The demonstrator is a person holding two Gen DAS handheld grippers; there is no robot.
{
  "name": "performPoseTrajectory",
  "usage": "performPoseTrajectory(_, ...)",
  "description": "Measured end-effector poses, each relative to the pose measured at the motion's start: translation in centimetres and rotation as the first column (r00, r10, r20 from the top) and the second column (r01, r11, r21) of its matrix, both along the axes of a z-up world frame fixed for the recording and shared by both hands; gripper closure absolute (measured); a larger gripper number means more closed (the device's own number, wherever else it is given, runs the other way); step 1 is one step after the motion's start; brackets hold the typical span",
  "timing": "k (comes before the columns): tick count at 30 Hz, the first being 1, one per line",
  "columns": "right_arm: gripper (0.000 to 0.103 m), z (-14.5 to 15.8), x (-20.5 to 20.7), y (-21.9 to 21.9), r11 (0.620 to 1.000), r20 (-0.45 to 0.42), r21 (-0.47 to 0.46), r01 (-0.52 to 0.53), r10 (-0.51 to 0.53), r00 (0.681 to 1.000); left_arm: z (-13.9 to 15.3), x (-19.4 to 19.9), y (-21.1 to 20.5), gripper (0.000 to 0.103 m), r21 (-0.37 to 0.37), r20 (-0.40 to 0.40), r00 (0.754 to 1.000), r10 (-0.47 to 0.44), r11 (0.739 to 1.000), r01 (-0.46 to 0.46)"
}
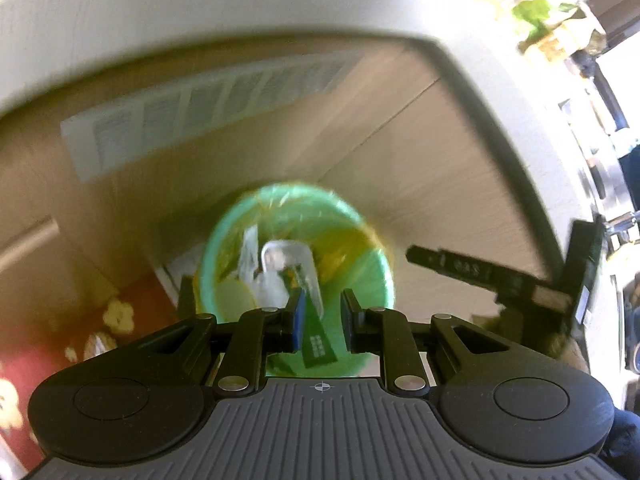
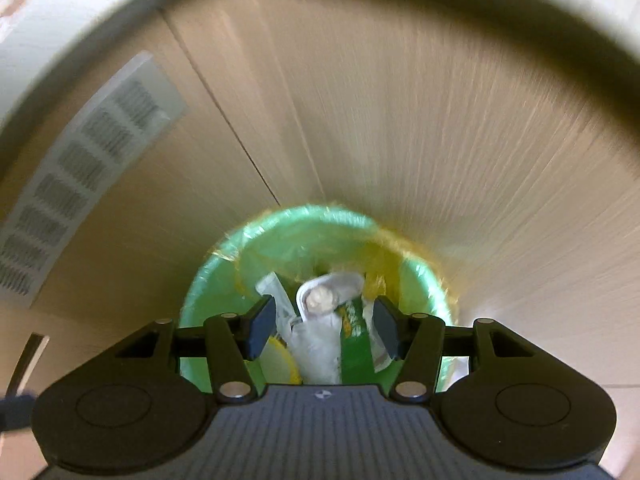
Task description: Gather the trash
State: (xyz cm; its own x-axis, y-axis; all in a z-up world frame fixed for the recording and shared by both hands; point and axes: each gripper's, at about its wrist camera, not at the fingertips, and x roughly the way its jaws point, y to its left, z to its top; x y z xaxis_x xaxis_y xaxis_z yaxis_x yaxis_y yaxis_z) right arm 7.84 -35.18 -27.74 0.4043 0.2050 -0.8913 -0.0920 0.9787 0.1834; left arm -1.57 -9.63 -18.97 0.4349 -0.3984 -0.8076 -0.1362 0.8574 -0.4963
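Below both grippers sits a round green bin (image 2: 424, 280) on the wooden floor (image 2: 440, 140), lined with a clear yellowish bag (image 2: 384, 248). Inside lie a crumpled white wrapper (image 2: 316, 344), a green packet (image 2: 354, 352) whose print is too blurred to read, and a clear plastic container (image 1: 280, 260). Left gripper (image 1: 322, 320) jaws stand slightly apart, empty; right gripper (image 2: 324, 328) jaws wider apart, empty
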Motion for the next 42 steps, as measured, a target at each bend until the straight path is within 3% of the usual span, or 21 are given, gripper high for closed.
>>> performPoseTrajectory(6, 0.047, 10.6, -3.0, 1.7, 0.997, 0.230, 0.026, -0.070, 0.062, 0.971, 9.3, -0.5, 1.2, 0.081, 0.123, 0.223, 0.975, -0.006, 0.992, -0.022)
performPoseTrajectory(10, 0.033, 18.1, -4.9, 3.9, 0.996, 0.450, 0.021, -0.088, 0.069, 0.890, 15.8, -2.5, 2.6, 0.081, 0.230, 0.427, 0.904, -0.013, 0.969, -0.094)
performPoseTrajectory(12, 0.025, 21.0, -5.9, 5.1, 0.997, 0.549, 0.025, -0.079, 0.052, 0.834, 17.5, -3.4, 3.1, 0.081, 0.278, 0.483, 0.875, -0.020, 0.952, -0.131)
performPoseTrajectory(14, 0.022, 23.2, -6.5, 6.4, 0.994, 0.581, 0.038, -0.105, 0.063, 0.811, 18.4, -4.3, 3.4, 0.083, 0.292, 0.522, 0.853, -0.007, 0.941, -0.172)
performPoseTrajectory(15, 0.022, 23.7, -6.7, 7.2, 0.991, 0.574, 0.035, -0.128, 0.085, 0.815, 18.6, -4.8, 3.5, 0.088, 0.287, 0.538, 0.843, 0.002, 0.940, -0.185)
performPoseTrajectory(18, 0.022, 24.7, -7.5, 9.2, 0.977, 0.575, 0.044, -0.210, 0.147, 0.805, 18.8, -6.2, 3.4, 0.088, 0.266, 0.567, 0.821, 0.063, 0.930, -0.255)
performPoseTrajectory(22, 0.022, 24.9, -8.4, 10.0, 0.964, 0.580, 0.048, -0.260, 0.185, 0.793, 18.9, -7.0, 2.8, 0.088, 0.334, 0.549, 0.830, 0.100, 0.884, -0.328)
performPoseTrajectory(25, 0.022, 24.6, -9.6, 10.9, 0.960, 0.588, 0.033, -0.276, 0.205, 0.783, 18.8, -7.5, 1.9, 0.087, 0.381, 0.543, 0.836, 0.078, 0.865, -0.328)
performPoseTrajectory(32, 0.022, 24.2, -11.3, 10.5, 0.957, 0.580, 0.041, -0.287, 0.211, 0.787, 18.2, -8.2, 1.1, 0.087, 0.400, 0.511, 0.857, 0.061, 0.866, -0.300)
performPoseTrajectory(42, 0.022, 24.3, -12.0, 10.7, 0.952, 0.577, 0.031, -0.305, 0.232, 0.783, 18.2, -9.0, 0.9, 0.087, 0.393, 0.511, 0.857, 0.063, 0.870, -0.298)
